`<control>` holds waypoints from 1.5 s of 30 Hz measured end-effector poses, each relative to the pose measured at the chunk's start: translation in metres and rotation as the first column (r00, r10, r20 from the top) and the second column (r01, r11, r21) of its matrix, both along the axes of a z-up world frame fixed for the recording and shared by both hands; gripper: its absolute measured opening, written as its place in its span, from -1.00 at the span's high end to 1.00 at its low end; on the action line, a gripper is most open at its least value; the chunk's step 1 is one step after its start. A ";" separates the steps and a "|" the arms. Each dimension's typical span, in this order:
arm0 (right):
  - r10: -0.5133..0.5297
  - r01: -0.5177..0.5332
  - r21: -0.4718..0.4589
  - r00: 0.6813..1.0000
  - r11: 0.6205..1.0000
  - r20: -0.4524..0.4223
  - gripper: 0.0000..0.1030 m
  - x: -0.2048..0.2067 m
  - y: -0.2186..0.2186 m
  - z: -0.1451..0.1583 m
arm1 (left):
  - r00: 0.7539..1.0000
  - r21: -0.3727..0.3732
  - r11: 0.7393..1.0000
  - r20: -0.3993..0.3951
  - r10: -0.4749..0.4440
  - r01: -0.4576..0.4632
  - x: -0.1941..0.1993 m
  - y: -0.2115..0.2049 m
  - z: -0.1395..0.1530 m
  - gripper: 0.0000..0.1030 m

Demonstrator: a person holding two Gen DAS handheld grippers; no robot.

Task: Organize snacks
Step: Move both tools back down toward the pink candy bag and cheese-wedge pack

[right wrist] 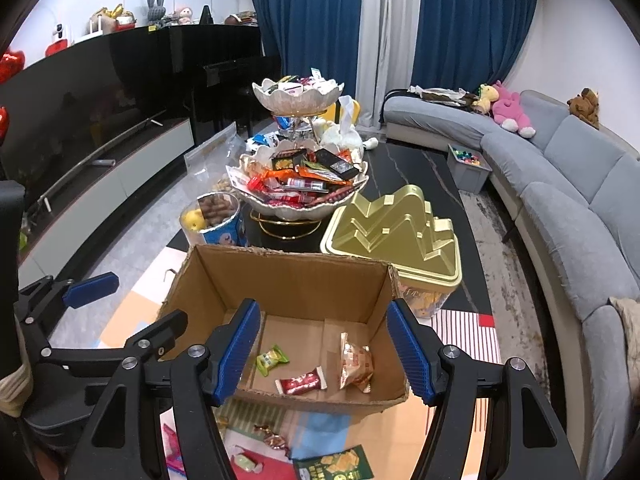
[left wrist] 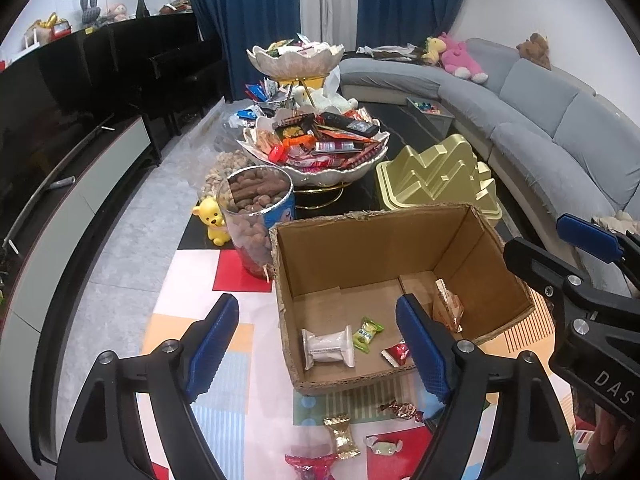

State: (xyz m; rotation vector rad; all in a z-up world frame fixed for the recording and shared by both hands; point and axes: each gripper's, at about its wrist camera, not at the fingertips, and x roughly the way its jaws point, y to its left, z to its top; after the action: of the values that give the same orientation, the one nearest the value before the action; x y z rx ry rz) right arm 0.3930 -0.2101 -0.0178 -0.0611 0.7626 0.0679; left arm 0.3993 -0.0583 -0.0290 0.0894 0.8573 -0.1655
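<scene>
An open cardboard box [left wrist: 360, 248] [right wrist: 288, 280] stands on a colourful mat. It holds a white wrapped snack [left wrist: 328, 346], a green candy [left wrist: 369, 332] [right wrist: 273, 358], a red bar [left wrist: 396, 354] [right wrist: 301, 384] and a tan packet [left wrist: 448, 308] [right wrist: 354, 362]. My left gripper [left wrist: 314, 302] hangs open over the box's front left part, with nothing between its pads. My right gripper [right wrist: 322, 307] is open over the box's near side and also holds nothing. Loose on the mat in front of the box lie a gold candy [left wrist: 341, 436], a brown candy [left wrist: 404, 410], a pale green candy [left wrist: 383, 446] and a green packet [right wrist: 336, 466].
Behind the box stand a jar of nuts [left wrist: 258, 216], a two-tier bowl stand heaped with snacks [left wrist: 320, 148], a gold tin [left wrist: 436, 176] and a yellow bear figure [left wrist: 212, 220]. A grey sofa [right wrist: 560, 184] runs along the right, a TV cabinet [left wrist: 80, 200] along the left.
</scene>
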 end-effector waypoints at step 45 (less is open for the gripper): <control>-0.056 0.057 -0.002 0.997 0.998 0.046 -0.50 -0.075 0.003 0.021 | 1.000 0.016 1.000 0.024 0.016 -0.016 -0.078 0.023 0.019 -0.67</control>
State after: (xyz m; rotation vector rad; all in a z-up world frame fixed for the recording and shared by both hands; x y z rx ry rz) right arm 0.3182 -0.2074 0.0035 -0.0441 0.7181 0.0115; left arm 0.3216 -0.0348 -0.0104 0.0993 0.8356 -0.1421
